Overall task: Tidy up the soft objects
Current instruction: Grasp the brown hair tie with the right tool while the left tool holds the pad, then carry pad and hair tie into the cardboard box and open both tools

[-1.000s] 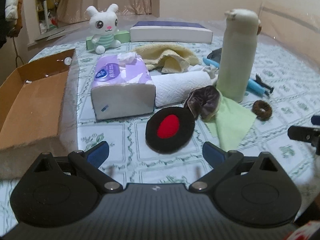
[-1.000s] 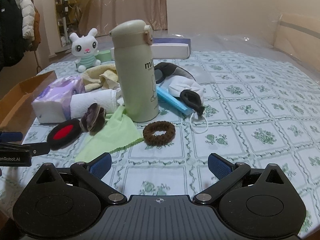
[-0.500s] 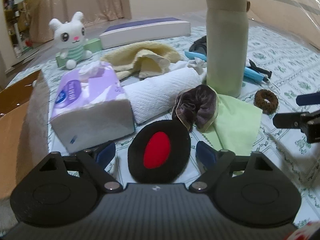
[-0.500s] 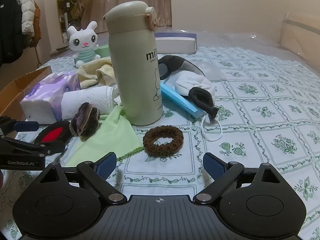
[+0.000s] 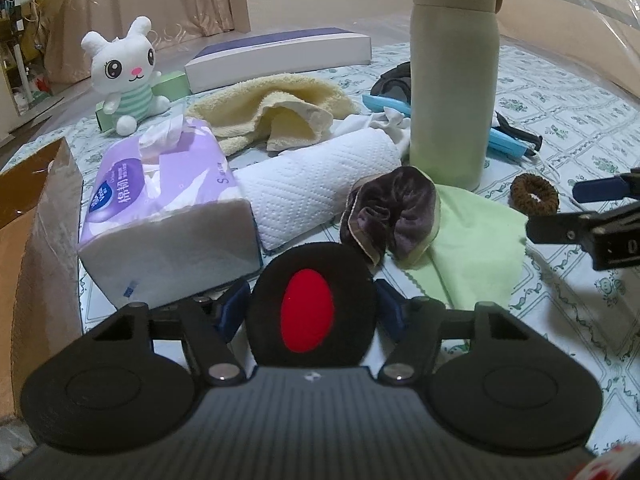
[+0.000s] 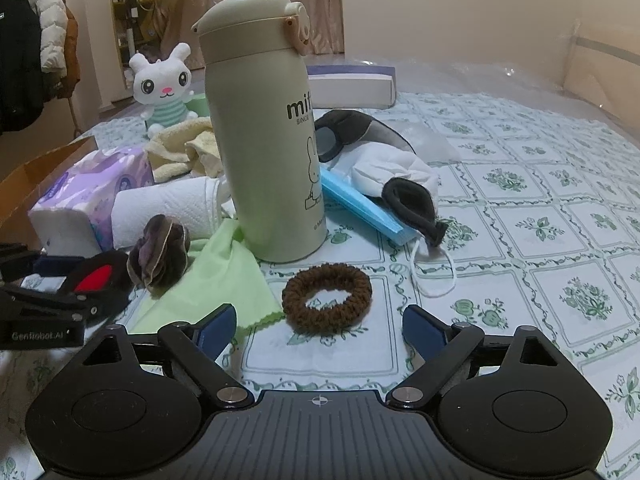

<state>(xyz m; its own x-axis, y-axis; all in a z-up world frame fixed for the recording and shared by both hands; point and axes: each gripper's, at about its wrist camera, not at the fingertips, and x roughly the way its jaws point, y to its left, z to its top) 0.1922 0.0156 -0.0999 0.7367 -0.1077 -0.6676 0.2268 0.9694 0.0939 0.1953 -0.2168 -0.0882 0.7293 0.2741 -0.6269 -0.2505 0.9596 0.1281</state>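
A round black pad with a red centre sits between the blue fingertips of my left gripper. The jaws are closing, and both tips touch its rim. The right wrist view shows the same pad in the left gripper, low over the cloth. My right gripper is open, its jaws closing slightly. A brown scrunchie lies on the table in the gap at its fingertips, untouched. A dark velvet scrunchie rests on a light green cloth.
An open cardboard box stands at the left. Behind are a purple tissue pack, a paper towel roll, a yellow towel, a plush rabbit and a tall cream flask. Blue case, eye masks and face mask lie right.
The left gripper moved forward and down around the black pad, and its fingers closed in onto the rim. The right gripper came closer to the brown scrunchie and narrowed a little.
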